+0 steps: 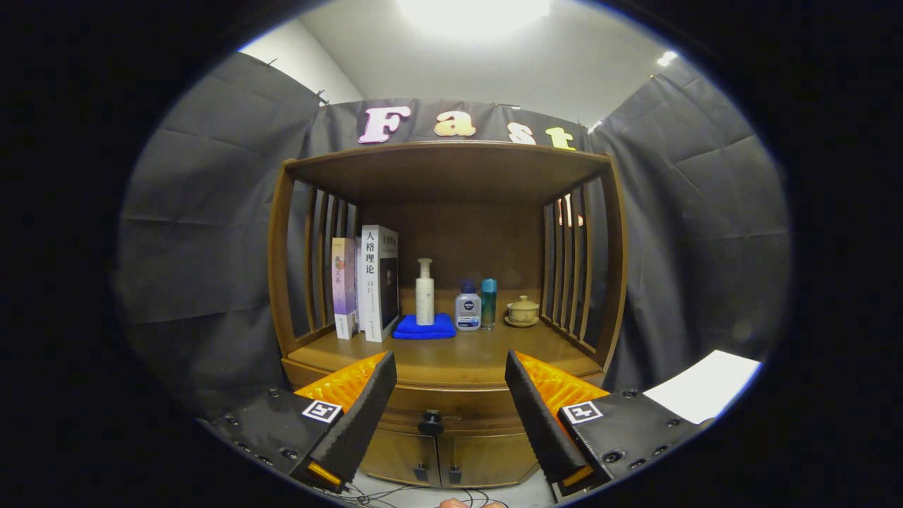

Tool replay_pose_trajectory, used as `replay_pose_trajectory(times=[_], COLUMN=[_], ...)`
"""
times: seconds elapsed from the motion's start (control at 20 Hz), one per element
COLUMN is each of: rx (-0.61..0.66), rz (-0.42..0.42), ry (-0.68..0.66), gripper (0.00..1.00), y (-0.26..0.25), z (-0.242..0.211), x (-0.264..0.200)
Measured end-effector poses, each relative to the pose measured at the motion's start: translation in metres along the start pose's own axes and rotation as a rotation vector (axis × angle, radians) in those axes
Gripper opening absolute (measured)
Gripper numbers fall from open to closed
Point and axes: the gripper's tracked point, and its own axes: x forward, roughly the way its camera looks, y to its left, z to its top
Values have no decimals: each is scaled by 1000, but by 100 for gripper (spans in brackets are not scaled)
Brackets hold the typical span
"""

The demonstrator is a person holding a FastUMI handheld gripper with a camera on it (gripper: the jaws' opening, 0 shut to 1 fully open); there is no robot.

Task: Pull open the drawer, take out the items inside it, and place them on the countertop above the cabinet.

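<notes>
The gripper (450,384) has its fingers spread wide, holding nothing, and it hangs in front of a wooden cabinet (451,395). Between the two fingers, toward six o'clock, sits the dark round knob (430,422) of the drawer (451,415), which is shut. Below the drawer are two small cabinet doors (444,458), each with a dark pull.

Beyond the fingers, toward twelve o'clock, lies the countertop (458,356) under a wooden canopy with slatted sides. At the back of it, from about ten o'clock round to two o'clock, stand: a purple book (343,286) and a white book (377,282), both upright and side by side; a white pump bottle (425,293) standing on a folded blue cloth (424,327); a small grey bottle with a dark cap (468,307), just beside a slim teal bottle (489,303); and a lidded cup on a saucer (523,311)

What the drawer holds cannot be told
</notes>
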Motion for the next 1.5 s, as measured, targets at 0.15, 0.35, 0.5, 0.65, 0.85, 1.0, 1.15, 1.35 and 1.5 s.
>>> replay_pose_trajectory(times=[0.15,0.35,0.5,0.65,0.85,1.0,1.15,1.35,1.5], rx=[-6,0,2,-7,5,-22,-29,-41,-63], rz=[21,53,55,34,35,16,7,6,5], ry=[22,68,101,121,158,184,211,234,240], gripper=[97,98,98,98,98,98,98,96,95], y=[6,15,16,14,19,15,14,19,22], z=[-17,-47,-67,-86,-116,-138,-158,-175,-184], x=[7,20,33,47,63,77,87,97,102])
